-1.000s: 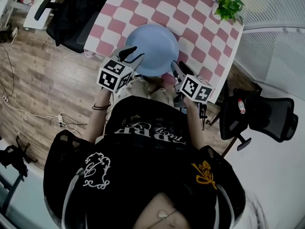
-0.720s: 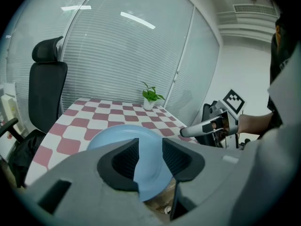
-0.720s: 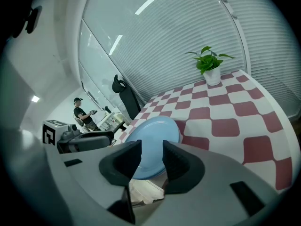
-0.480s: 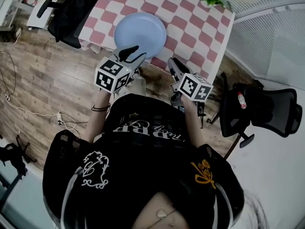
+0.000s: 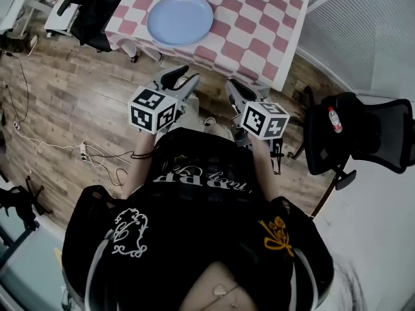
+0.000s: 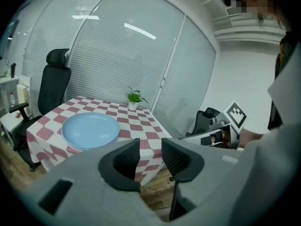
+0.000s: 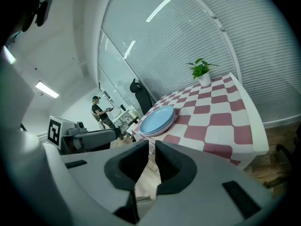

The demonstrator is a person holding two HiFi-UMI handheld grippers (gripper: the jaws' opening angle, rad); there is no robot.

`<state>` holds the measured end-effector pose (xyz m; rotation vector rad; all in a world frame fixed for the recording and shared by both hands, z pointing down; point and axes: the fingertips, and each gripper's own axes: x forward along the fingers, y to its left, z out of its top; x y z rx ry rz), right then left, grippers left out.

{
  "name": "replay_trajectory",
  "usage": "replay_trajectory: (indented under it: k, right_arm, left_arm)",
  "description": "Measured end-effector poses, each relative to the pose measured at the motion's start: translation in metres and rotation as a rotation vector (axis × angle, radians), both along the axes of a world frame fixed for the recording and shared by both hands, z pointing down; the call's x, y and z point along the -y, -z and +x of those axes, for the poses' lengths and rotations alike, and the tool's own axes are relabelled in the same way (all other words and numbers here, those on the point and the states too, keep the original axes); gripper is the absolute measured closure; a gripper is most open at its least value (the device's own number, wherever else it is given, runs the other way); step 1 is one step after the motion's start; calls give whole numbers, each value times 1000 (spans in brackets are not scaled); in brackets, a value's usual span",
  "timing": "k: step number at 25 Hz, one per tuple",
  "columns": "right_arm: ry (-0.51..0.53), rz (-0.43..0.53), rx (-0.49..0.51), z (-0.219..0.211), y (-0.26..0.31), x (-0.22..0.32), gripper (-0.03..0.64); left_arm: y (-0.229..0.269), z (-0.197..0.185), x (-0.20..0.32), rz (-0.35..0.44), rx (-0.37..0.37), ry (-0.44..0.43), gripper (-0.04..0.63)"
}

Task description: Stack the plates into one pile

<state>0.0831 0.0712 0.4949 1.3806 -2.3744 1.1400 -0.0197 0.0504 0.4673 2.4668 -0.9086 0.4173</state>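
Two hand-held grippers are held close in front of a person in a black printed top, above a wooden floor [image 5: 71,102] and well apart from the tabletop [image 5: 259,28]. On the left hand-held gripper [image 6: 150,147] the jaws are set apart, released, and nothing is seen between them. On the right hand-held gripper [image 7: 151,149] the jaws are closing. Only a narrow gap is seen there, and nothing is caught in it. Beyond both tools, the tabletop is covered by a red-and-white checked cloth. Pale blue plates [image 5: 180,19] are stacked on it in one pile, toward its near end, and are touched by neither tool. A small potted plant [image 6: 135,98] is placed toward the far end of the tabletop. A black office chair [image 5: 97,11] is set beside the tabletop at the left, and a second chair [image 5: 369,144] is set at the right. White blinds [image 6: 117,55] are seen behind everything.
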Motion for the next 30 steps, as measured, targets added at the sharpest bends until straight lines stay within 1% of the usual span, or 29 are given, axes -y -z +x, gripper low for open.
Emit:
replay_trajectory:
  k: [4, 7, 13, 19, 25, 30]
  right_arm:
    - [9, 9, 28, 6, 1, -32, 572]
    - [22, 21, 35, 4, 4, -47, 574]
    - [64, 36, 25, -27, 10, -62, 574]
    - [69, 70, -1, -49, 18, -62, 575]
    - [45, 79, -21, -93, 27, -67, 580]
    - [8, 73, -54, -133, 25, -78, 584]
  left_arm:
    - [0, 11, -45, -5, 5, -5, 462]
    - [8, 11, -67, 11, 18, -7, 474]
    - [19, -9, -76, 40, 27, -3, 495]
    - [27, -17, -79, 69, 25, -60, 500]
    - [37, -55, -85, 90, 11, -116, 500]
    - [32, -95, -98, 83, 10, -168, 500]
